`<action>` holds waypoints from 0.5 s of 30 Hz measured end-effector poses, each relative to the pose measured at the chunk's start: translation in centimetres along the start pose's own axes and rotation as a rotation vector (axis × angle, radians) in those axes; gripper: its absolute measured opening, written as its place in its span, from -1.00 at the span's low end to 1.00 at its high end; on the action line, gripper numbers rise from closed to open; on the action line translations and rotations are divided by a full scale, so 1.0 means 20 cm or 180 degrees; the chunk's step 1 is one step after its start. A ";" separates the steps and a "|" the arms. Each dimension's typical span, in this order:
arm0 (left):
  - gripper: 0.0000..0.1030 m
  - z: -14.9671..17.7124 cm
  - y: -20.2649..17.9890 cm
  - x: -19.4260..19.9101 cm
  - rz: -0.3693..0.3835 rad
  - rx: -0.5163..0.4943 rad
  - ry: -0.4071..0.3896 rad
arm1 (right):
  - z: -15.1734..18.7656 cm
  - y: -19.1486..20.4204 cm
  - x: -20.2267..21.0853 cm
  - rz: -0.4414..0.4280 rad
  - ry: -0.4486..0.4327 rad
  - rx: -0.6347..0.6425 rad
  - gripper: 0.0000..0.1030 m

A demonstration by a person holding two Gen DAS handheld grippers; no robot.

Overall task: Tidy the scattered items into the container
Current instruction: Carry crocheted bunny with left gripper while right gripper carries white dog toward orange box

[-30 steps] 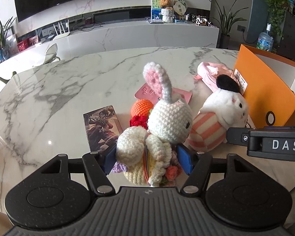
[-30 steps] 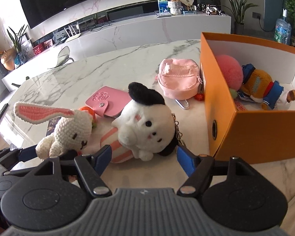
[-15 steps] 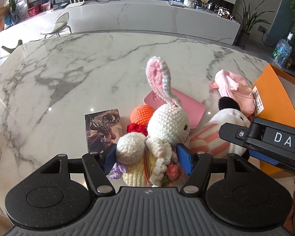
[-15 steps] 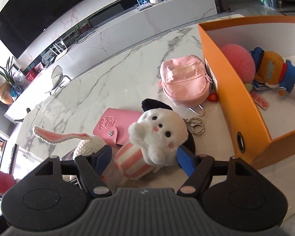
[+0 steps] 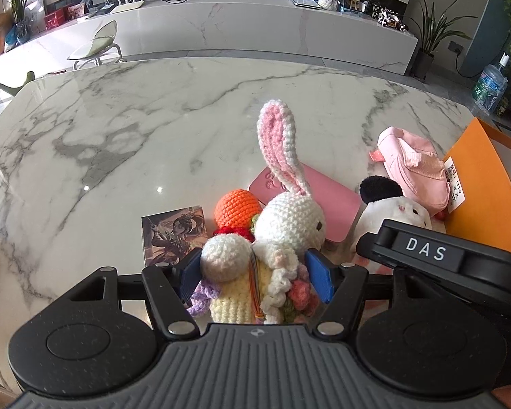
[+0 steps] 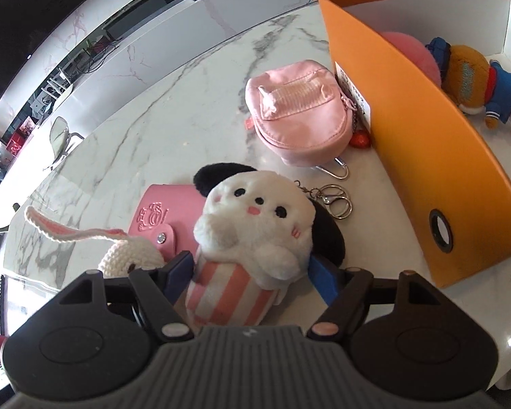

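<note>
My left gripper (image 5: 255, 277) is shut on a crocheted white rabbit (image 5: 286, 221) with a pink ear and holds it above the marble table (image 5: 136, 136). My right gripper (image 6: 252, 277) is shut on a white plush dog (image 6: 255, 218) with black ears and a pink striped body. The orange box (image 6: 443, 136) stands at the right and holds a pink ball (image 6: 412, 51) and a brown plush in blue (image 6: 473, 78). A pink mini backpack (image 6: 299, 109) lies against the box. A pink card wallet (image 6: 163, 218) lies behind the dog.
A picture card (image 5: 173, 235) and an orange crocheted ball (image 5: 236, 206) lie on the table by the rabbit. A key ring (image 6: 334, 201) trails from the plush dog. The right gripper body (image 5: 443, 259) crosses the left wrist view at the right.
My right gripper closed on the plush dog, which now stands tilted up off the table. My left gripper lifted the rabbit higher.
</note>
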State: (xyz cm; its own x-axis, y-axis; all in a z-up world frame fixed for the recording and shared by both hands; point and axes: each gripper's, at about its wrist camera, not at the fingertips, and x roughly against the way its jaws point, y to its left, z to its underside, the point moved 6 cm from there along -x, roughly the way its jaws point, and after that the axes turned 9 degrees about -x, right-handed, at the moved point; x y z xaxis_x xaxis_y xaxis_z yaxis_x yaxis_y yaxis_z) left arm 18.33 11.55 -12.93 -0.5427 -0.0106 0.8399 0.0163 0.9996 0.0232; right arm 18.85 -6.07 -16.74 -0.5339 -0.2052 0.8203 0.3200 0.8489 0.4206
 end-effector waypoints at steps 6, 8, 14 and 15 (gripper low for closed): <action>0.48 0.02 -0.02 0.00 -0.0026 -0.0048 -0.0029 | -0.01 -0.01 -0.03 -0.0025 -0.0030 0.0129 0.46; 0.48 0.02 -0.02 0.01 -0.0033 -0.0073 -0.0046 | -0.01 -0.01 -0.03 -0.0048 -0.0026 0.0174 0.42; 0.45 0.05 -0.06 0.03 -0.0052 -0.0190 -0.0161 | 0.00 -0.03 0.00 -0.0138 -0.0010 0.0296 0.30; 0.45 0.06 -0.07 0.04 -0.0042 -0.0233 -0.0180 | 0.00 -0.04 0.01 -0.0147 -0.0006 0.0299 0.29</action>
State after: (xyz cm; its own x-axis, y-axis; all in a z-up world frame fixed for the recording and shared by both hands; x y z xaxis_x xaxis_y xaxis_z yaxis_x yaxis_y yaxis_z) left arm 16.88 10.21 -12.99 -0.5897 -0.0202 0.8074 0.0691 0.9948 0.0754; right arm 18.44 -6.81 -17.01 -0.5479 -0.2443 0.8001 0.2203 0.8805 0.4197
